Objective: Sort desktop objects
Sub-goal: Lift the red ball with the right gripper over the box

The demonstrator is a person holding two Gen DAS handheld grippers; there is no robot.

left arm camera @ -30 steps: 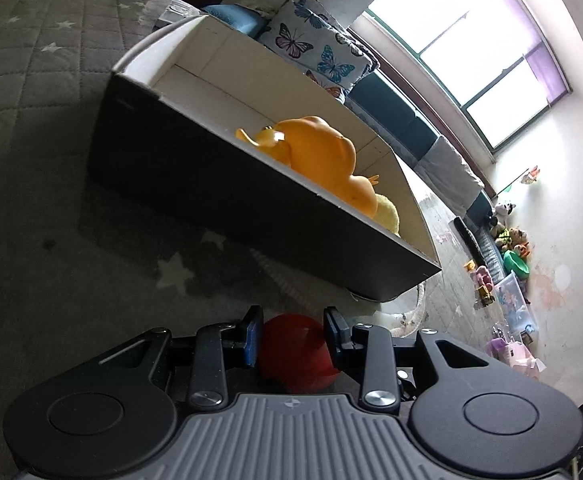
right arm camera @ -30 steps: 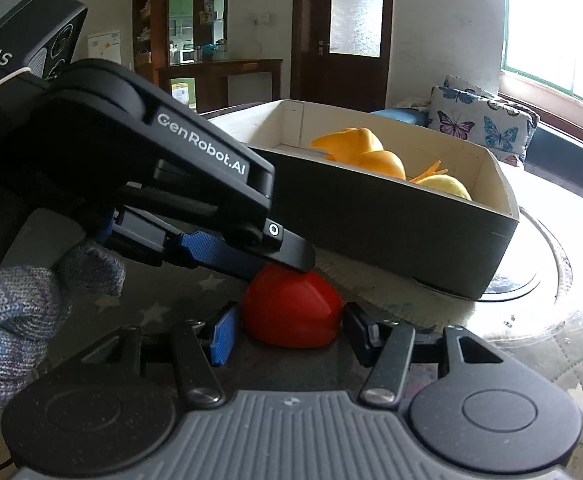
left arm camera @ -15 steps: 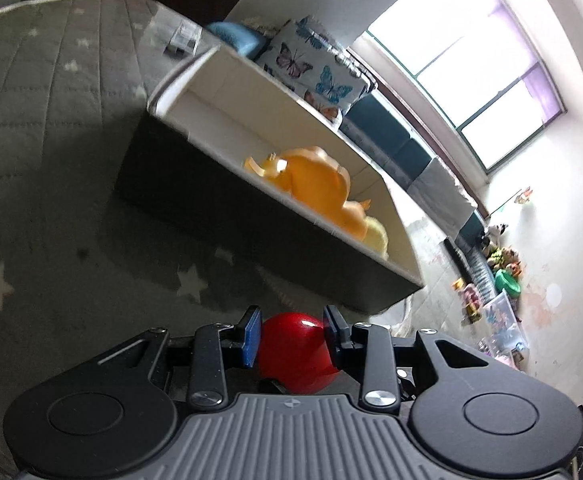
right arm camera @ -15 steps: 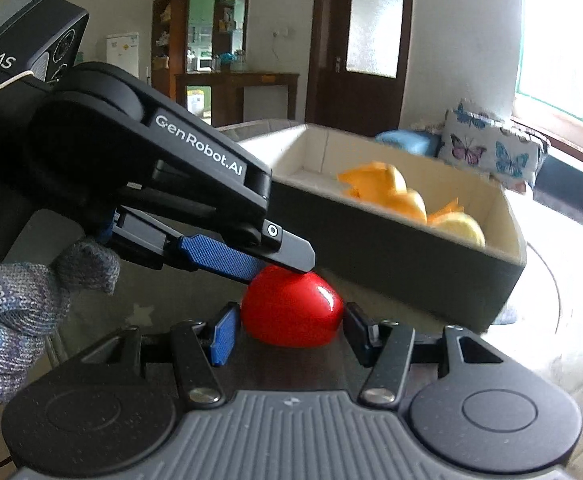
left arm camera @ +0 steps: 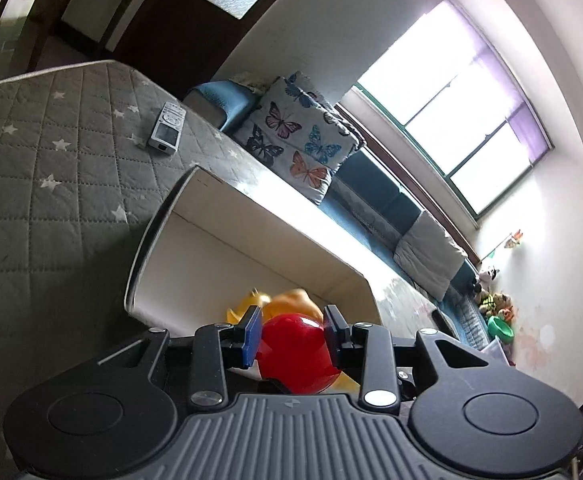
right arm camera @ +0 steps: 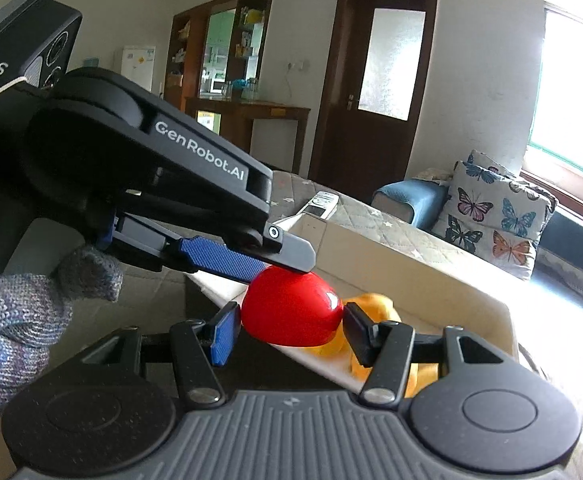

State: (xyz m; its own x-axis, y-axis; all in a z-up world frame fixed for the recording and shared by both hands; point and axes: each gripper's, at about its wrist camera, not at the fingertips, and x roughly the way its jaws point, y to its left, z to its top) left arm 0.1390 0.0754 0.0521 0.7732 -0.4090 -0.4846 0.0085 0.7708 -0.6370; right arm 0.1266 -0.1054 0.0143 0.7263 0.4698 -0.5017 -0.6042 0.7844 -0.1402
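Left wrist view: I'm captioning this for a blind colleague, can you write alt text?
The left gripper holds a red ball between its fingers, above an open box with an orange toy inside. A remote control lies beyond on the grey starred quilt.

A bright window [left arm camera: 463, 116] with purple blinds lights white walls [right arm camera: 467, 80]. Below the window runs a blue sofa [left arm camera: 387, 200] with a butterfly cushion [left arm camera: 299, 140]. Left of the window stands a dark wooden door [right arm camera: 375, 80]; further left, a wooden sideboard [right arm camera: 247, 120].
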